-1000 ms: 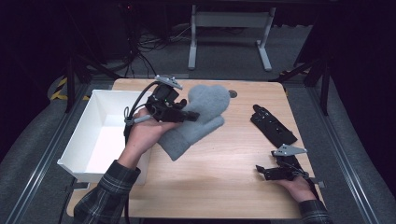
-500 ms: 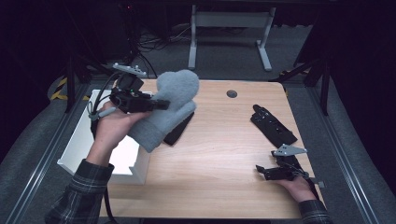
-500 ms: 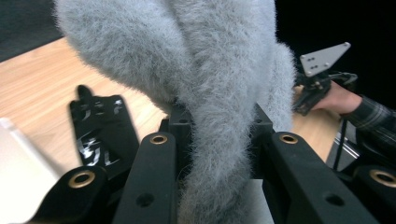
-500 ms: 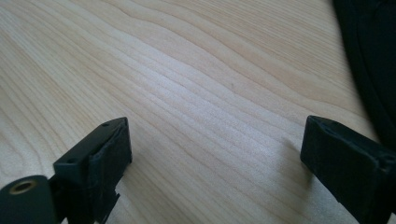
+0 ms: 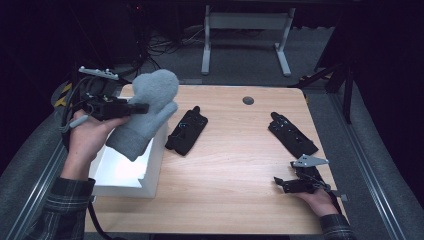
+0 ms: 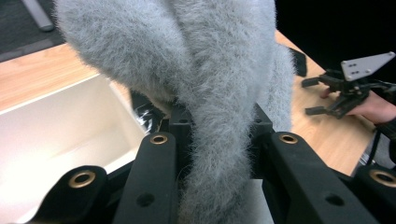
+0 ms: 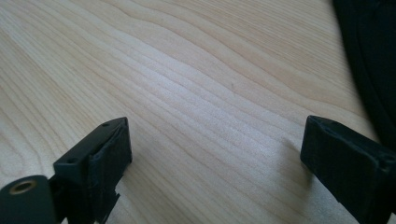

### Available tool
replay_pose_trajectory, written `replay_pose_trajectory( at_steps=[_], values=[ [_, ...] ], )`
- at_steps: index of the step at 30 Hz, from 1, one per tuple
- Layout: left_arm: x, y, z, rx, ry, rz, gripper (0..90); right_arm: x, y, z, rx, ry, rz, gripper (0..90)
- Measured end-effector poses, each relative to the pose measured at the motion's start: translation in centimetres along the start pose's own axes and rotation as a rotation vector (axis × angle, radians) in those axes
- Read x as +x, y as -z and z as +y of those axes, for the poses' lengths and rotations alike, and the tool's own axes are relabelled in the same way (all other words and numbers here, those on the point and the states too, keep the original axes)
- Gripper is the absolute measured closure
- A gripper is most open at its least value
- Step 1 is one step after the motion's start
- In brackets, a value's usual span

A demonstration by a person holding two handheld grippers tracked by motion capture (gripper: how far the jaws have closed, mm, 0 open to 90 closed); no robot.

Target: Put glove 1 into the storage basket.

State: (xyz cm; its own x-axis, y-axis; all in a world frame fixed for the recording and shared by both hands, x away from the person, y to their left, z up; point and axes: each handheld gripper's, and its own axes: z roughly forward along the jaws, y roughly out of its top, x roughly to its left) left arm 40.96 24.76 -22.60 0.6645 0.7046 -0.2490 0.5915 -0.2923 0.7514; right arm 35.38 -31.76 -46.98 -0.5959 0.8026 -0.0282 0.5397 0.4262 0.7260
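Left hand-held gripper (image 5: 142, 107) pinches the grey mitten (image 5: 145, 112), long axis hanging down-left above the white bin (image 5: 150, 172).

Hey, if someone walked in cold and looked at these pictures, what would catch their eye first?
Most striking is the fluffy grey mitten, clamped in the left hand-held gripper and held in the air over the white bin at the table's left edge. Next come two black gloves lying flat on the wooden table: one beside the bin, the other toward the right. The right hand-held gripper rests open at the near right.
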Motion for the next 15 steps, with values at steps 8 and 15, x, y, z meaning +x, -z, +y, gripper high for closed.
replay_pose_trajectory(
  at_steps=[8, 15],
  values=[
    [2.7, 0.5, -2.5, 0.007, 0.079, 0.054, 72.8, 0.0, 0.0, 0.0, 0.0, -0.002, -0.002, 9.0],
    [4.8, -0.3, -4.8, 0.029, 0.153, 0.089, 72.9, 0.0, 0.0, 0.0, 0.0, -0.001, -0.001, 9.0]
  ],
)
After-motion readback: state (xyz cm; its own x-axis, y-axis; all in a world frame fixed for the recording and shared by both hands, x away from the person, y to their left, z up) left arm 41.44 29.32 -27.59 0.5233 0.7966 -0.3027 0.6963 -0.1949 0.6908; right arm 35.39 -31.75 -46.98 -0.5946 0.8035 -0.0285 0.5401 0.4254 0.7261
